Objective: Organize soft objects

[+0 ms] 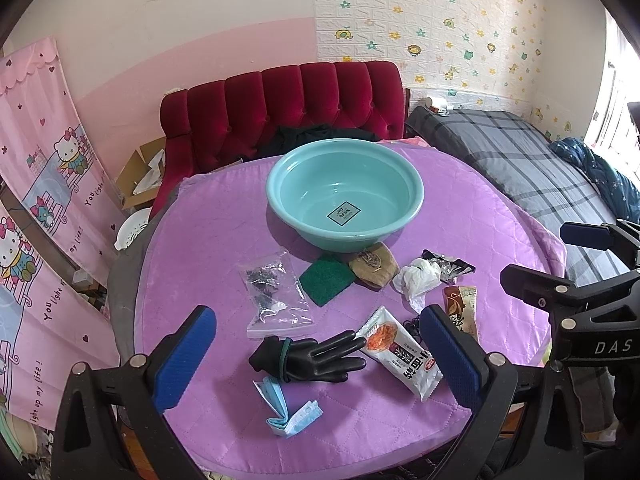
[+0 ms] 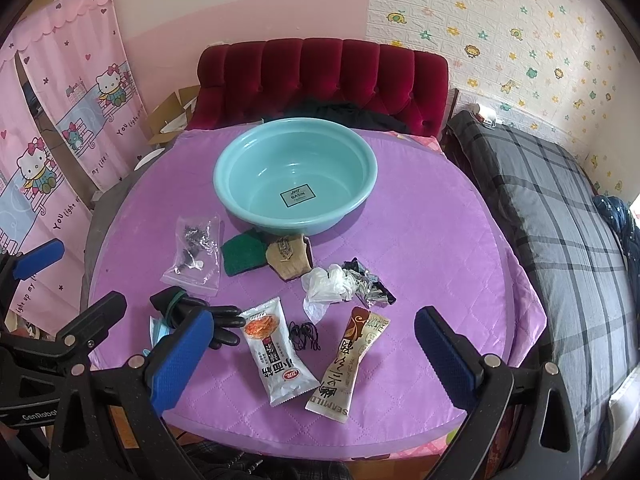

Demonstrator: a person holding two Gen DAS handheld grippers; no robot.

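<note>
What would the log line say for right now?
stage: start | left gripper: open, above black glove | right gripper: open, above snack packets | teal basin: empty | soft items on purple cloth

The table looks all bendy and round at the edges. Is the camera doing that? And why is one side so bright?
Yes: both wrist views use fisheye lenses, so the purple table bulges, the corners go black, and the bed curves. In the left wrist view a window at the right edge glares white. The basin stays sharp in both views.
</note>
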